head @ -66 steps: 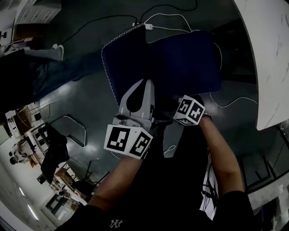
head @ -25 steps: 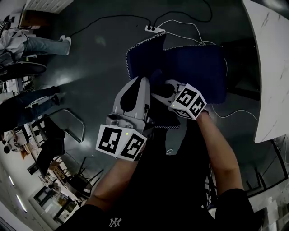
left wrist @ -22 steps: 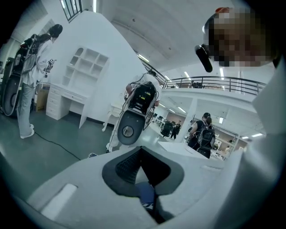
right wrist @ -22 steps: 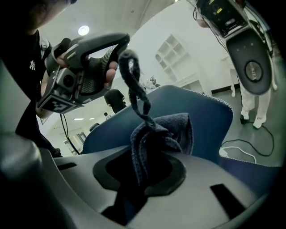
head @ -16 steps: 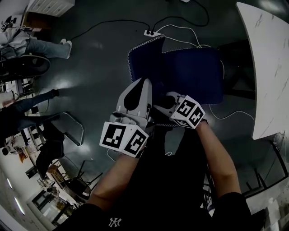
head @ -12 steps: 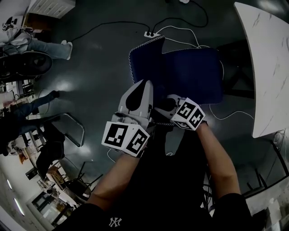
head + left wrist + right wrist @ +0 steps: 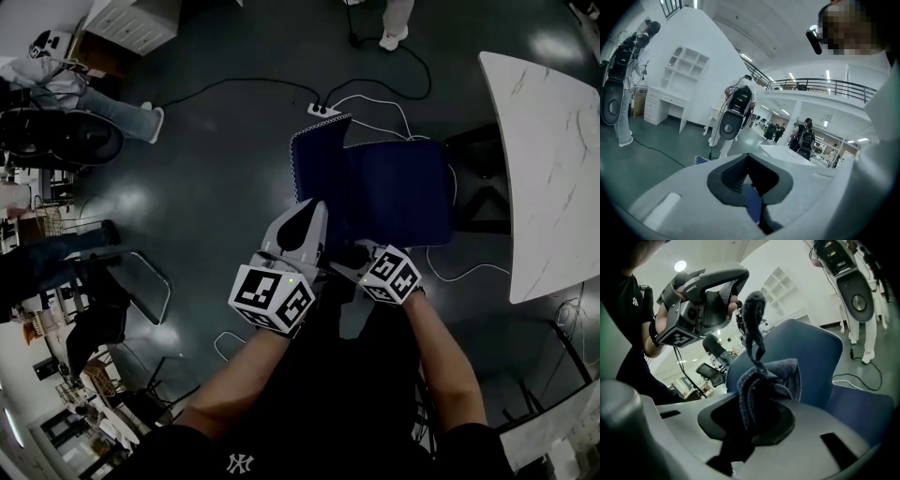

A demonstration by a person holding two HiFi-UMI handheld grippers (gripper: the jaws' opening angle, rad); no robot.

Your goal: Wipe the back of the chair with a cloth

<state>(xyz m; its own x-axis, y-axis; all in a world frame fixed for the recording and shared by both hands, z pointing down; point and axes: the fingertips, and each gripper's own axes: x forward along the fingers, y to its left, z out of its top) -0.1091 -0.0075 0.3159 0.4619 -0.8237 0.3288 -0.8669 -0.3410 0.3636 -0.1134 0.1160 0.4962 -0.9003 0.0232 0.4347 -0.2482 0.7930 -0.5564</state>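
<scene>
The blue chair (image 7: 403, 187) stands on the dark floor ahead, its backrest edge (image 7: 312, 155) trimmed with white stitching. My right gripper (image 7: 751, 420) is shut on a dark blue-grey cloth (image 7: 764, 378), which bunches up out of the jaws in front of the chair's backrest (image 7: 813, 357). In the head view the right gripper (image 7: 354, 260) sits just short of the chair's near edge. My left gripper (image 7: 314, 214) is beside it on the left, its jaws closed to a point. In its own view the left gripper (image 7: 748, 158) is shut, with only a sliver of blue showing behind the pads.
A white marble table (image 7: 548, 159) stands to the right of the chair. A power strip (image 7: 323, 110) with black and white cables lies on the floor beyond it. A metal-framed chair (image 7: 141, 281) and people stand to the left, and a person's feet (image 7: 394, 37) are at the top.
Both grippers have drawn back from the chair toward my body. The right gripper, earlier over the chair's near edge, now sits short of it, still holding the cloth.
</scene>
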